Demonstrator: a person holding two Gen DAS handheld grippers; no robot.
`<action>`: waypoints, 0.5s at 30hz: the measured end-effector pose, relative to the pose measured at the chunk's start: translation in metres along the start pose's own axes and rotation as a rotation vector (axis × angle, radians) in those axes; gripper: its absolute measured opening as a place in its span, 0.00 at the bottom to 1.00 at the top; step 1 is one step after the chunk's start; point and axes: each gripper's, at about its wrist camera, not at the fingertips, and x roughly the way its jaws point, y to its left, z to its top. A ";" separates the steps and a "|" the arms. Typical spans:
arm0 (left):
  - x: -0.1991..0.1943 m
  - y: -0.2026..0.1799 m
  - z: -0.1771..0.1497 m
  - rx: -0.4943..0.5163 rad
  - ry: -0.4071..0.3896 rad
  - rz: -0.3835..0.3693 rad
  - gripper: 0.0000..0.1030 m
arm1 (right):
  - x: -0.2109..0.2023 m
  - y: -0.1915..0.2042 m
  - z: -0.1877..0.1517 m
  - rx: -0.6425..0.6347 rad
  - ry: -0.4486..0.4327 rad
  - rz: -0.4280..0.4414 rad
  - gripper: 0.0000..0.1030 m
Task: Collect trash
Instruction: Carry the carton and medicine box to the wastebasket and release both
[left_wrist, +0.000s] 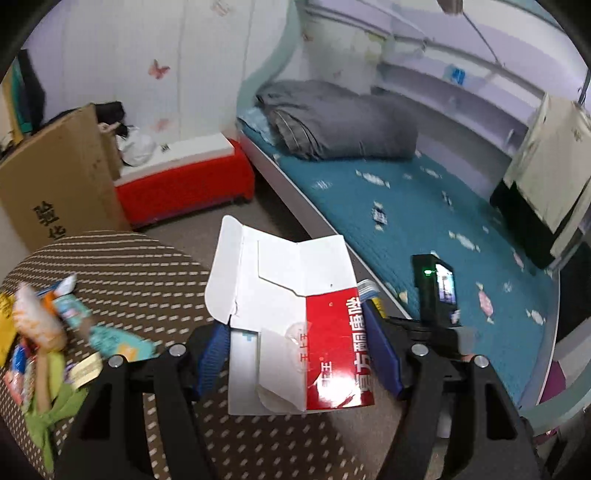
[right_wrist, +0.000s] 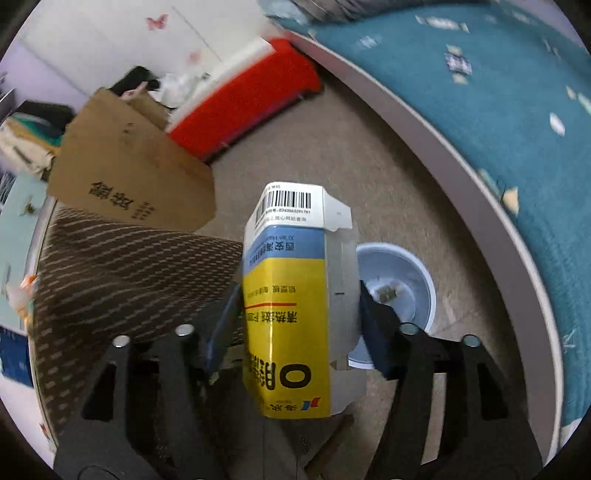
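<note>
Red-and-white carton (left_wrist: 295, 332), flaps open, upright between left gripper's (left_wrist: 295, 354) blue pads. Yellow-blue barcoded box (right_wrist: 295, 306) between right gripper's (right_wrist: 299, 325) pads; pale bin (right_wrist: 402, 288) just beyond.

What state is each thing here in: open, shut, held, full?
left gripper: shut on red and white box.
red and white box: end flap open.
right gripper: seemingly open, pads barely off yellow box.
yellow box: upright between the jaws, flap loose.
bin: upright, lidless, nearly empty.
duvet: folded on bed.
</note>
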 end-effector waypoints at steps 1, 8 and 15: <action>0.007 -0.003 0.001 0.009 0.015 -0.004 0.65 | 0.004 -0.009 0.001 0.031 0.003 -0.007 0.73; 0.074 -0.031 0.010 0.083 0.164 -0.035 0.65 | -0.030 -0.040 0.003 0.108 -0.085 0.006 0.88; 0.126 -0.053 0.011 0.141 0.285 -0.049 0.66 | -0.085 -0.048 0.007 0.099 -0.191 0.016 0.90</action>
